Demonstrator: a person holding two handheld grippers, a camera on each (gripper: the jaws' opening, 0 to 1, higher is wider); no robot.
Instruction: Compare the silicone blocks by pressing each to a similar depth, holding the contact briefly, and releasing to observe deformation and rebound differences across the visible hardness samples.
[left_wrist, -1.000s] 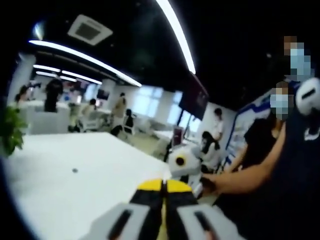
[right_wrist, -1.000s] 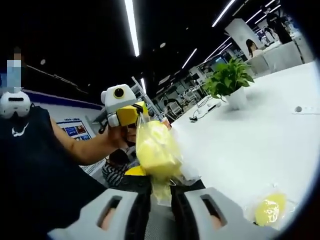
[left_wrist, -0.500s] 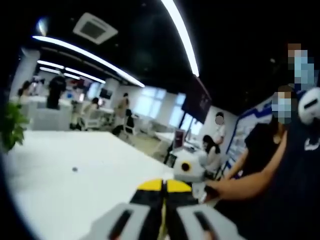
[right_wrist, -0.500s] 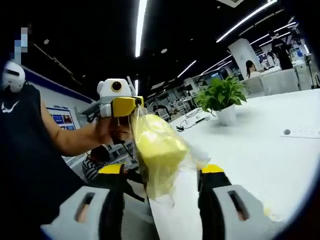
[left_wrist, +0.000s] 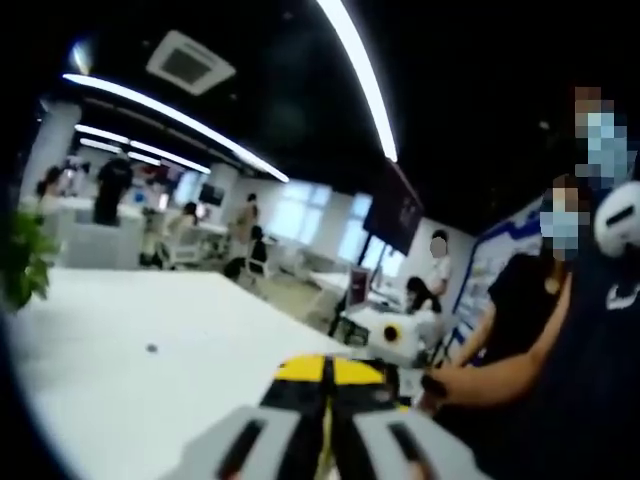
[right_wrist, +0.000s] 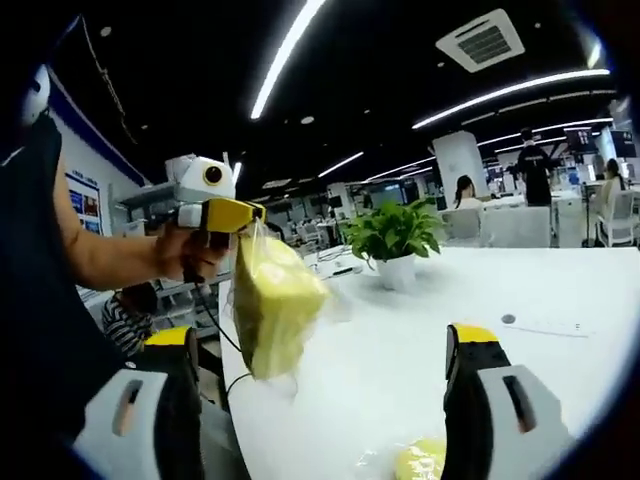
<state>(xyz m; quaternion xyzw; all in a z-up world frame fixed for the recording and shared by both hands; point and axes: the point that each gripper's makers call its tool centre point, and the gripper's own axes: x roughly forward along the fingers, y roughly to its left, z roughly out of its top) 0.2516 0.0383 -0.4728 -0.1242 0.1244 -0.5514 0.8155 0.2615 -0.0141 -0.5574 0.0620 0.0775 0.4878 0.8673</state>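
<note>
Release step: right gripper (right_wrist: 325, 400) jaws wide, empty; left gripper (right_wrist: 232, 214) pinches bagged yellow block (right_wrist: 272, 305) above table (right_wrist: 560, 370). Next: watch rebound.

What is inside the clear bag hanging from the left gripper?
In the right gripper view, the clear bag pinched by the left gripper holds one yellow silicone block. Glare and creases in the plastic hide the block's surface detail; anything behind it is covered.

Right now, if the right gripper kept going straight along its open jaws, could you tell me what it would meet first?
Probably nothing at first: the right gripper points at bare white table. The bagged yellow block hanging from the left gripper lies left of that line, the potted plant further off. Depth is uncertain.
</note>
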